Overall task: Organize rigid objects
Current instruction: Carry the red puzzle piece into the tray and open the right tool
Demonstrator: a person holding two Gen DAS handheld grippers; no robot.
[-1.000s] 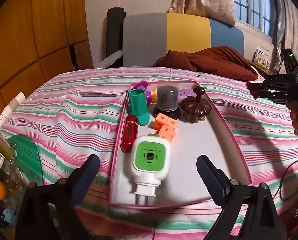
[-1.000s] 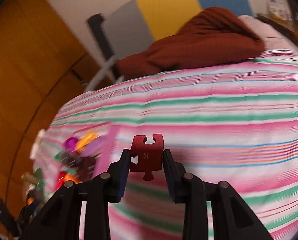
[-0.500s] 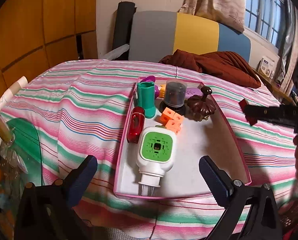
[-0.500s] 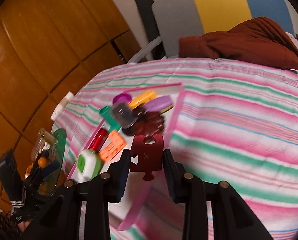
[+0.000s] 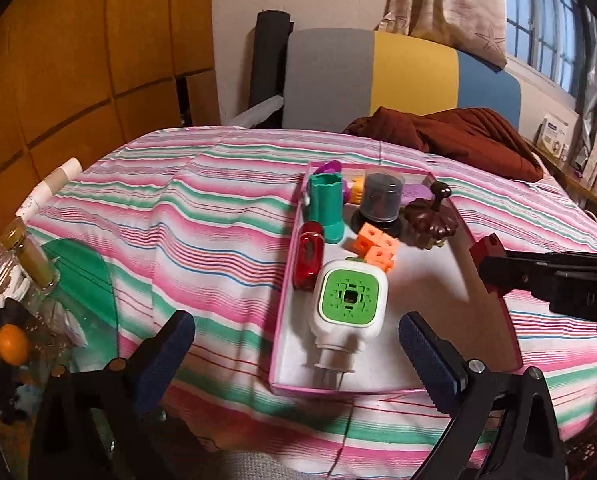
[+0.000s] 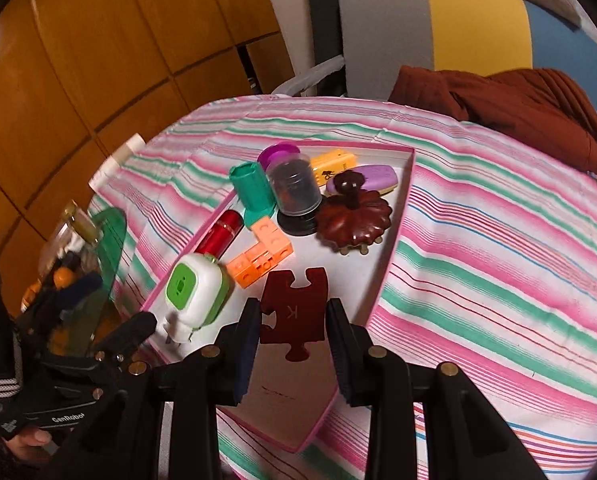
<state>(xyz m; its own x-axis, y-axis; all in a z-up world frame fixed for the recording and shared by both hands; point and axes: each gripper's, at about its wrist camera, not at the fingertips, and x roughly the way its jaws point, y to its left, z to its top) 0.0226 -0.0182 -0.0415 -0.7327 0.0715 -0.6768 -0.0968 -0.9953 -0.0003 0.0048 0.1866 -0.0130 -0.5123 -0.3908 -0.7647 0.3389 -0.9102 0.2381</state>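
Pink-rimmed white tray (image 6: 390, 256) on a pink-and-green striped cloth (image 6: 498, 240) (wood-panelled wall behind). Right gripper (image 6: 292, 320) pinches a dark red jigsaw piece (image 6: 294, 314) above the tray; left gripper (image 5: 296, 344) spread, empty.

Fig.: room w/ bed. We see orange-brown wood panelling (image 5: 78, 60) filling the left wall, seams in a grid; beside it a plain pale wall (image 5: 234, 40). A headboard (image 5: 398, 76) in grey, yellow & blue blocks stands behind the bed, a black post (image 5: 268, 64) at its left end. The striped bedspread (image 5: 178, 220) (pink, green, white) covers the bed; a rust-brown blanket (image 5: 450, 136) lies bunched near the headboard. Upper right: barred window (image 5: 538, 20), daylight outside, w/ beige curtain (image 5: 450, 8). Indoor light warm, dim.
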